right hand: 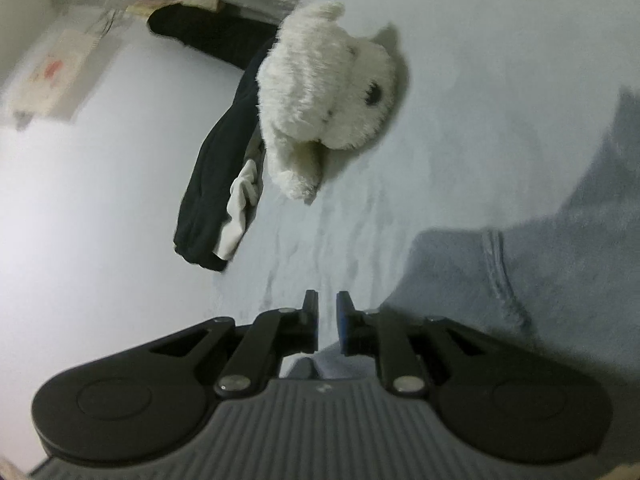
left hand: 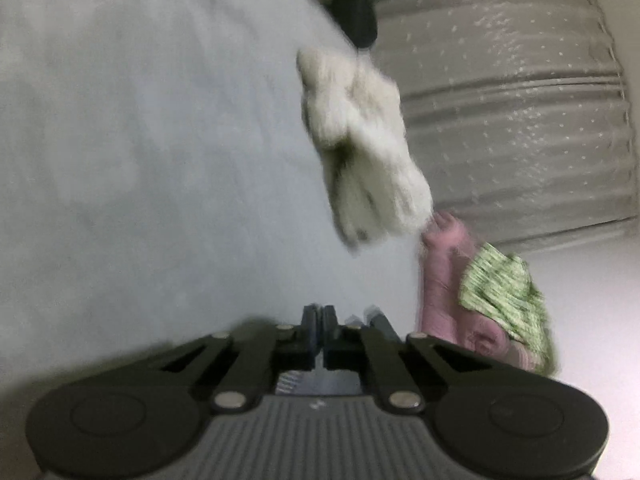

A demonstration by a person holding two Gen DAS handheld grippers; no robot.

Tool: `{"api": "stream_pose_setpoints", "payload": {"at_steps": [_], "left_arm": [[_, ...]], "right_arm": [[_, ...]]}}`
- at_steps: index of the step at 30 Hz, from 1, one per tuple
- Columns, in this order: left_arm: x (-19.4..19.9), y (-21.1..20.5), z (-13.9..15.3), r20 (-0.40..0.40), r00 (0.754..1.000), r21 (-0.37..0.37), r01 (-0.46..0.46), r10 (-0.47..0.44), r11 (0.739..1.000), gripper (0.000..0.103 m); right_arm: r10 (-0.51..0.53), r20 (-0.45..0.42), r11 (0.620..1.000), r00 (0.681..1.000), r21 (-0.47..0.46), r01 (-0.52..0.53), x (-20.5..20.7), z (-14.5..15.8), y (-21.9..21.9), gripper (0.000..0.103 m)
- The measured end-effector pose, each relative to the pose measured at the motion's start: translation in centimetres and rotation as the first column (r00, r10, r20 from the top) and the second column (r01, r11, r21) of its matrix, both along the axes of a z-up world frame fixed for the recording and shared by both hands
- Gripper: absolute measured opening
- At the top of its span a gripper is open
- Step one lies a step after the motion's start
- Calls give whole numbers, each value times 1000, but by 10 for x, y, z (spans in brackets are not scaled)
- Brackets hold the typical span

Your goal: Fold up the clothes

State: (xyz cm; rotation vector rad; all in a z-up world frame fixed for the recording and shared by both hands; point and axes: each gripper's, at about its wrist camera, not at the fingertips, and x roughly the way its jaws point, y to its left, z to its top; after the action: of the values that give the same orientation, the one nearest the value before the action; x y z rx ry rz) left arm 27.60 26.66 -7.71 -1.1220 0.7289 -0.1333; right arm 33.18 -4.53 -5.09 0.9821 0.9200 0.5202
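Observation:
A blue-grey garment (right hand: 540, 260) lies spread on the pale bed sheet (right hand: 480, 60), with a stitched hem running across it. My right gripper (right hand: 327, 320) sits at its left edge, open by a narrow gap. Nothing is between the pads, and garment fabric shows just under the jaws. In the left wrist view my left gripper (left hand: 322, 332) is shut, pads together, low over the sheet (left hand: 140, 140). A scrap of blue-grey fabric (left hand: 374, 316) shows beside its right finger; I cannot tell whether any is pinched.
A white plush toy (right hand: 328, 92) (left hand: 360, 132) lies on the bed near its edge. A black garment with a white cloth (right hand: 216, 168) hangs beside the toy. Pink clothes (left hand: 444, 280) and a green patterned cloth (left hand: 504, 292) lie bunched at the edge. A grey quilted mattress (left hand: 512, 112) is beyond.

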Motion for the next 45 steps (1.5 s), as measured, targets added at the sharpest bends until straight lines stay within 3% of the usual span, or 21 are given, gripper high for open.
{"api": "stream_pose_setpoints", "payload": {"at_steps": [3,6,7,8,9,11,12,18,23,24,26,27,31,37,41,45], "left_arm": [[-3,5,10,2,999,148,-53,53,988,3],[0,6,8,-33,999,184,-29,35,982,6],[1,6,7,-41,999,189,-14,22,982,12],[2,5,7,-49,999,194,0,9,981,26],[3,4,7,-53,999,201,14,-3,979,31],[4,-2,7,-52,998,224,37,-26,974,34],[4,-5,8,-52,998,240,44,-32,970,34],[5,-14,10,-55,997,324,61,-45,944,33],[6,-23,11,-62,996,413,82,-62,907,23],[6,-25,11,-63,996,432,88,-67,897,20],[8,-29,9,-68,994,454,106,-85,884,3],[9,-30,7,-70,993,457,115,-93,882,3],[7,-29,9,-43,994,454,108,-100,884,2],[-4,-22,23,90,995,456,0,-46,890,2],[0,-24,21,113,993,480,-21,-38,877,2],[6,-29,14,70,996,512,5,-48,859,2]], "right_arm": [[-1,43,993,999,-116,6,0,16,-11,17],[-28,85,961,996,-270,50,-1,31,-30,17],[-38,99,947,994,-313,67,-2,35,-37,17],[-47,114,931,992,-354,84,-3,40,-45,18],[-54,124,917,991,-387,98,-3,43,-52,19],[-61,152,879,986,-459,125,-5,48,-63,32],[-63,167,859,984,-493,138,-6,49,-68,44],[40,188,723,981,-683,101,-8,33,-63,44],[144,189,599,971,-798,66,-9,10,-46,44],[160,193,579,968,-813,66,-9,6,-44,43],[188,220,545,957,-834,84,-11,2,-41,21],[198,224,540,954,-838,84,-11,2,-40,10],[198,277,502,940,-852,146,-17,9,-37,6],[135,420,437,898,-838,326,-11,38,-39,6],[118,429,396,896,-847,354,8,30,-32,6],[100,394,371,914,-867,333,21,6,-29,6]]}}
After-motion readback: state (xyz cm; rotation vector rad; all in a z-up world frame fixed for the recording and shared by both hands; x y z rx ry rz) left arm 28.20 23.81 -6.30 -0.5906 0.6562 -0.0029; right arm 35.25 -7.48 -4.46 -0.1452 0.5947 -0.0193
